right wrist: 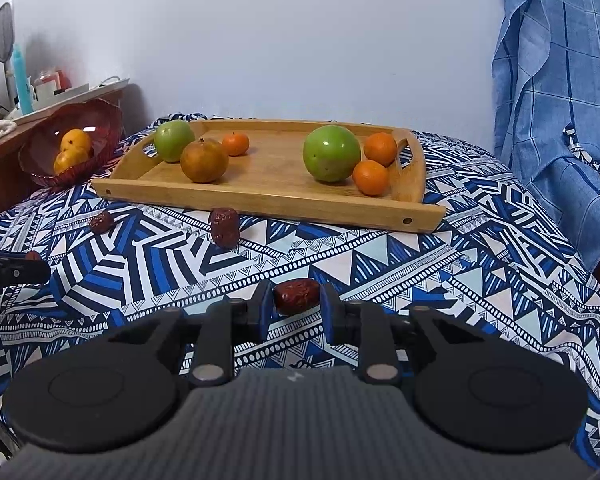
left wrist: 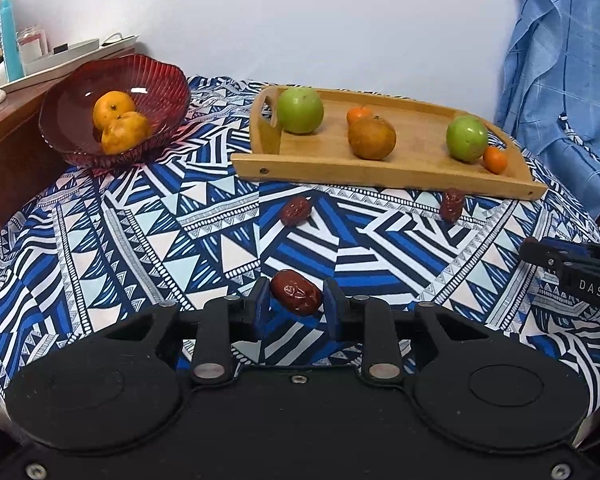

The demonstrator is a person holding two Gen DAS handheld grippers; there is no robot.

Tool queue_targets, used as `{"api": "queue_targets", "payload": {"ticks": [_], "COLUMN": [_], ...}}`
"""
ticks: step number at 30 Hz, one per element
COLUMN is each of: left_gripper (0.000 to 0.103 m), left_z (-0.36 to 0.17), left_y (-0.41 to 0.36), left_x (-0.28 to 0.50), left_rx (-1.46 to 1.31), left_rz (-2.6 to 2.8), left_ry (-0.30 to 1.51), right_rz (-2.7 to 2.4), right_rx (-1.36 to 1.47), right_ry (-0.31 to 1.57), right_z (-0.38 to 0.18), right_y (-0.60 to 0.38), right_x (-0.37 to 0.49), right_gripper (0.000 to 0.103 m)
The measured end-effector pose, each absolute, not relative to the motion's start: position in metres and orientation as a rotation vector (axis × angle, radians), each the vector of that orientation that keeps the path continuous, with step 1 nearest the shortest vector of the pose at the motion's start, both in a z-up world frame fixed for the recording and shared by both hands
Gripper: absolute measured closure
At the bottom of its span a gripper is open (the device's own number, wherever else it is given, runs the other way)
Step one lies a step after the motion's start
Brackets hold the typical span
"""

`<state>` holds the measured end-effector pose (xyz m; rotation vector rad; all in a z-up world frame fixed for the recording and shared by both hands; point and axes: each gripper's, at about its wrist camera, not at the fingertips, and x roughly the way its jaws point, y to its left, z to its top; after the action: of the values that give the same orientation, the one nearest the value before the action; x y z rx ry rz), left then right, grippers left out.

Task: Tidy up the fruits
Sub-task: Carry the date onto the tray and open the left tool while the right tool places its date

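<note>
My left gripper (left wrist: 297,288) is shut on a wrinkled red date (left wrist: 296,299), its blue pads pressing both ends. In the same way my right gripper (right wrist: 296,289) is shut on another red date (right wrist: 297,302). Two loose dates (left wrist: 296,211) (left wrist: 452,205) lie on the patterned cloth in front of the wooden tray (left wrist: 380,178). The tray holds two green apples (left wrist: 300,110) (left wrist: 467,138), a brownish orange (left wrist: 372,138) and small tangerines (right wrist: 371,177). At the far left, a red glass bowl (left wrist: 168,76) holds two oranges (left wrist: 114,108).
A blue, white and black patterned cloth (right wrist: 420,280) covers the table. Left of it stands a wooden cabinet (left wrist: 4,152) with bottles and a white tray on top. Blue checked fabric (right wrist: 552,80) hangs at the right. A white wall lies behind.
</note>
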<state>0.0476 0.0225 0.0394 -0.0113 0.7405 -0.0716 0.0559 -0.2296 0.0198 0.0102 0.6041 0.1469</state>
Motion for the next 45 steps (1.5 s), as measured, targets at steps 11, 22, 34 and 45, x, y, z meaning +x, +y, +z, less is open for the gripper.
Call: {"api": "queue_targets", "payload": {"ticks": [11, 22, 34, 45], "left_gripper": [0.076, 0.076, 0.076, 0.076], "left_z": [0.064, 0.097, 0.1, 0.075], "left_y": [0.013, -0.003, -0.007, -0.015], "left_x": [0.07, 0.12, 0.186, 0.218], "left_rx": [-0.006, -0.032, -0.088, -0.093], "left_rz": [-0.093, -0.115, -0.072, -0.041], "left_ry": [0.694, 0.604, 0.619, 0.673], "right_rz": [0.187, 0.212, 0.213, 0.187], "right_rx": [0.089, 0.125, 0.228, 0.255], "right_ry": [0.563, 0.479, 0.515, 0.547], "right_z": [0.037, 0.064, 0.057, 0.048], "right_y": [-0.233, -0.23, -0.248, -0.26], "right_x": [0.068, 0.119, 0.176, 0.19], "right_gripper": [0.073, 0.073, 0.073, 0.074]}}
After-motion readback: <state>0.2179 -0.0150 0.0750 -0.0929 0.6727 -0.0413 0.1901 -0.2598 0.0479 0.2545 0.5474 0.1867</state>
